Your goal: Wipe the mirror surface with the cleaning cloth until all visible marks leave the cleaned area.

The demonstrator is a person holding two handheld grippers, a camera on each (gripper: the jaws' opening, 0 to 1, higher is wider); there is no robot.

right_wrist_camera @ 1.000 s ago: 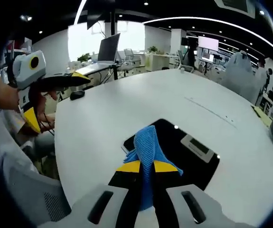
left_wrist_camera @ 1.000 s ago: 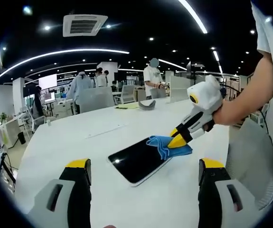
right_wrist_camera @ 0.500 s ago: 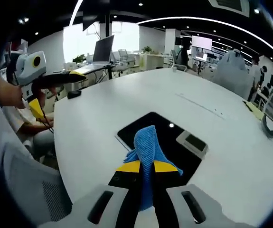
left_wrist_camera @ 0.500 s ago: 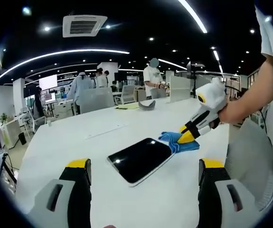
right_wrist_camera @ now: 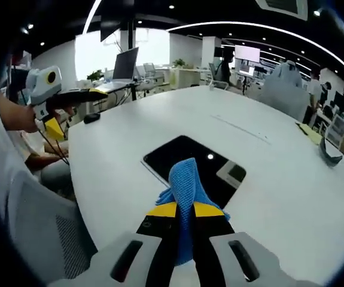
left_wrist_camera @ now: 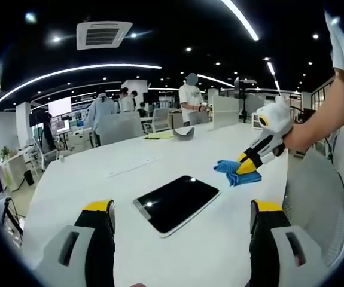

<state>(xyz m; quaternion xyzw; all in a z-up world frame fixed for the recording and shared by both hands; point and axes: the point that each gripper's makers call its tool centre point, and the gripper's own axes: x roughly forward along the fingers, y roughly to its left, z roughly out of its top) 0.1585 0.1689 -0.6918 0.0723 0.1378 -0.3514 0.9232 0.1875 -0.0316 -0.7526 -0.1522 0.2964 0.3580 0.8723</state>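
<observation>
Open office, white table (left_wrist_camera: 160, 161) with the dark mirror (left_wrist_camera: 176, 201) lying flat, nothing blocking it. My right gripper (right_wrist_camera: 183, 210) pinches the blue cleaning cloth (right_wrist_camera: 186, 182), just off the mirror; my left gripper (left_wrist_camera: 180, 216) has jaws spread wide, empty.

Left hand-held gripper (left_wrist_camera: 180, 216) hanging low with jaws spread wide apart and gripping nothing, right hand-held gripper (right_wrist_camera: 184, 210) pointing forward with jaws pinching together on the cloth (right_wrist_camera: 185, 182), person's bare forearm (left_wrist_camera: 318, 116) reaching in behind it
</observation>
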